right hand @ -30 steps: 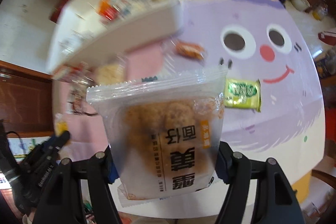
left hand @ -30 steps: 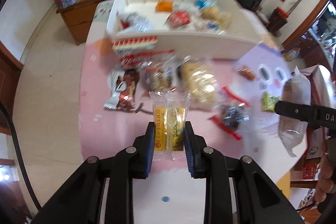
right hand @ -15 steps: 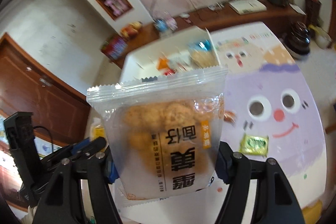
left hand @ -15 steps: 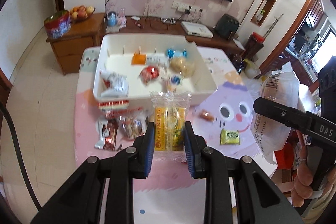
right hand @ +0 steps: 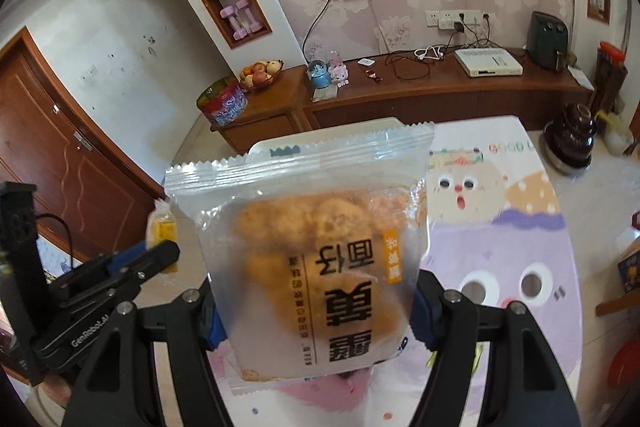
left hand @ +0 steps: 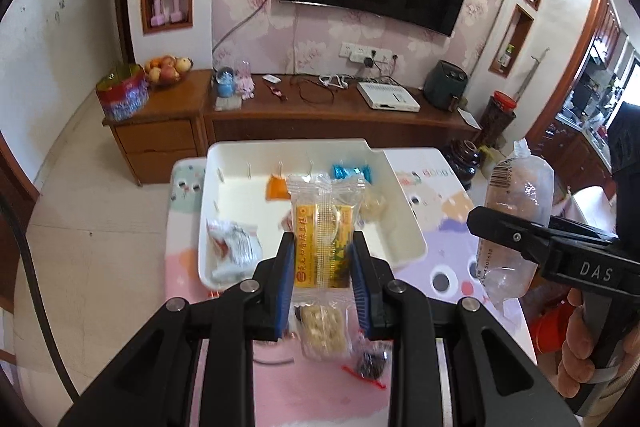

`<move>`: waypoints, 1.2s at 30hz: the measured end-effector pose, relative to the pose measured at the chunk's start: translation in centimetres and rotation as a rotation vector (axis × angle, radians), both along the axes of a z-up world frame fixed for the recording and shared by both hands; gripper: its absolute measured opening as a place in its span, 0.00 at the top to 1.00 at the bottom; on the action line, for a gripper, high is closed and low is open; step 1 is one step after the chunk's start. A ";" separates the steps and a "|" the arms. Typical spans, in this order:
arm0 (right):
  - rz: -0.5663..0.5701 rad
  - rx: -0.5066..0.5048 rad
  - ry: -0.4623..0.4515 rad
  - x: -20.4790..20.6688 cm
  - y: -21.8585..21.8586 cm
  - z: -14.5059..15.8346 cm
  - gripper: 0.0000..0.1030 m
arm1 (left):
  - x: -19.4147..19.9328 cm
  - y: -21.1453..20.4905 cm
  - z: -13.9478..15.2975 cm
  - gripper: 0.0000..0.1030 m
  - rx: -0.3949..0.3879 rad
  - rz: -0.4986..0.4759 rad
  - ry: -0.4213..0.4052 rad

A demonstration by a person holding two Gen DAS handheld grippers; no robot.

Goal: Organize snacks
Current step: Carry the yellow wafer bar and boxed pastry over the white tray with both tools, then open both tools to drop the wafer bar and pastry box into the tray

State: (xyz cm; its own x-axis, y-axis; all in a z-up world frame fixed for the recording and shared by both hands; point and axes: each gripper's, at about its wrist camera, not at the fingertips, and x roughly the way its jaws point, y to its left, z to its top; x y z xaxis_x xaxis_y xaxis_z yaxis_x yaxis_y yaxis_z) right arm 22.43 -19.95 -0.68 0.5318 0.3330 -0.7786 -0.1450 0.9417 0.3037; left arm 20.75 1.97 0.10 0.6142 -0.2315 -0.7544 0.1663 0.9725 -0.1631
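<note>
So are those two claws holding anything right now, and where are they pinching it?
Yes. The left gripper pinches a yellow snack packet by its long side edges. The right gripper clamps a frosted pastry bag across its lower half.

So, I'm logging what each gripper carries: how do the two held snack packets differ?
The yellow packet in the left gripper is narrow with a yellow label; the frosted packet in the right gripper is wider and shows brownish pieces under large black lettering. Both are sealed and clamped upright.
</note>
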 end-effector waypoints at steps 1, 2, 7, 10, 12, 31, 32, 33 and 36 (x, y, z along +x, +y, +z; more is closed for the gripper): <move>0.002 -0.005 -0.005 0.4 0.1 0.2 0.32 | 0.6 -0.1 0.1 0.76 0.001 0.006 0.001; 0.004 -0.011 -0.010 1.0 0.3 0.4 0.32 | 1.1 -0.1 0.1 0.76 0.003 0.012 0.002; 0.010 -0.024 -0.028 4.2 0.6 1.1 0.32 | 3.8 -0.6 0.2 0.76 0.025 0.039 -0.006; 0.011 -0.022 -0.017 5.9 0.7 1.0 0.32 | 5.3 -0.6 0.1 0.76 0.035 0.058 -0.005; 0.014 -0.024 -0.016 6.7 0.9 1.0 0.32 | 6.1 -0.6 -0.1 0.76 0.041 0.069 -0.003; 0.027 -0.056 0.107 12.6 3.3 -3.3 0.29 | 11.6 -1.6 -4.3 0.76 0.118 0.115 0.077; 0.029 -0.060 0.116 12.9 3.5 -3.6 0.29 | 11.8 -1.7 -4.6 0.76 0.121 0.119 0.085; 0.030 -0.062 0.122 13.1 3.6 -3.7 0.29 | 12.0 -1.7 -4.8 0.76 0.123 0.122 0.089; 0.032 -0.067 0.145 13.8 3.8 -4.4 0.26 | 12.4 -1.7 -5.2 0.75 0.138 0.132 0.100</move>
